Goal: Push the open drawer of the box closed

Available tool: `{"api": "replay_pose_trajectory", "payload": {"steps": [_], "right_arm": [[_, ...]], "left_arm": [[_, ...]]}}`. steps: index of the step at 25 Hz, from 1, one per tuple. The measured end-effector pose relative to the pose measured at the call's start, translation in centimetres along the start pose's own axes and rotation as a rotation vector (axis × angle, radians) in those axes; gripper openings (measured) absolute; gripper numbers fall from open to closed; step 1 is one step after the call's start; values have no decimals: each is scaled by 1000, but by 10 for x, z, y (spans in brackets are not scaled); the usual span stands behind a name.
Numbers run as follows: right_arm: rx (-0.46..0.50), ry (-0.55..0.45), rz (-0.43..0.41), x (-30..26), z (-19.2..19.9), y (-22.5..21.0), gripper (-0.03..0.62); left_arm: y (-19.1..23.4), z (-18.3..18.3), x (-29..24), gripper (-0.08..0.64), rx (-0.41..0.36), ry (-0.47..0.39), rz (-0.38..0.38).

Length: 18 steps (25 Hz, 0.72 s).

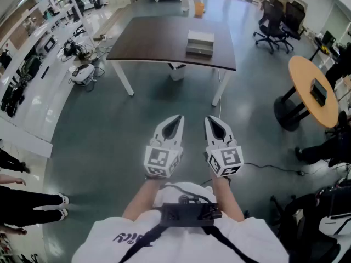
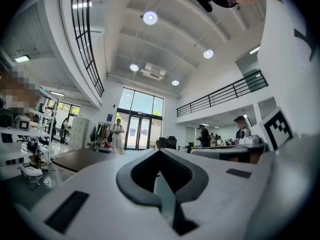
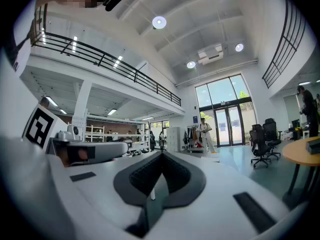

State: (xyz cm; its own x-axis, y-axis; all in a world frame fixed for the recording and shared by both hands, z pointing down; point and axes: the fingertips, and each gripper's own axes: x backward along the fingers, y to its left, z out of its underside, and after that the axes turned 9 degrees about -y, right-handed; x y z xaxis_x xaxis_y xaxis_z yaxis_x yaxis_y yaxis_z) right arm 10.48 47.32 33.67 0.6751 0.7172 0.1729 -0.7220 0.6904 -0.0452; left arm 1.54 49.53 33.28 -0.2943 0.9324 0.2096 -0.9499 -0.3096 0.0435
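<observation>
- Ahead of you stands a dark table (image 1: pixel 159 40) on white legs.
- To your right is a round wooden table (image 1: pixel 307 78), with black office chairs (image 1: pixel 277 21) beyond it.
- Along your left runs a long white bench (image 1: pixel 33 92).

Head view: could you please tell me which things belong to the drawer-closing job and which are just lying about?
Job: box, on the dark table; left gripper and right gripper, both shut and empty.
Lying about: office chairs; round table; white bin under the dark table.
</observation>
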Motion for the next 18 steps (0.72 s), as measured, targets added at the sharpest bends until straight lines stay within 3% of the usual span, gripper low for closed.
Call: {"api": "replay_pose_trajectory", "payload": {"steps": [8, 12, 15, 18], "right_arm": [[-23, 10, -11, -22, 21, 56, -6], [-31, 24, -35, -33, 26, 78, -6], [-42, 35, -48, -38, 31, 79, -6], [-59, 43, -57, -50, 43, 70, -6]], "left_arm": [[42, 6, 38, 9, 34, 20, 14], [74, 15, 50, 9, 122, 58, -59], [93, 40, 51, 9, 127, 134, -123], [98, 51, 45, 9, 133, 132, -122]]}}
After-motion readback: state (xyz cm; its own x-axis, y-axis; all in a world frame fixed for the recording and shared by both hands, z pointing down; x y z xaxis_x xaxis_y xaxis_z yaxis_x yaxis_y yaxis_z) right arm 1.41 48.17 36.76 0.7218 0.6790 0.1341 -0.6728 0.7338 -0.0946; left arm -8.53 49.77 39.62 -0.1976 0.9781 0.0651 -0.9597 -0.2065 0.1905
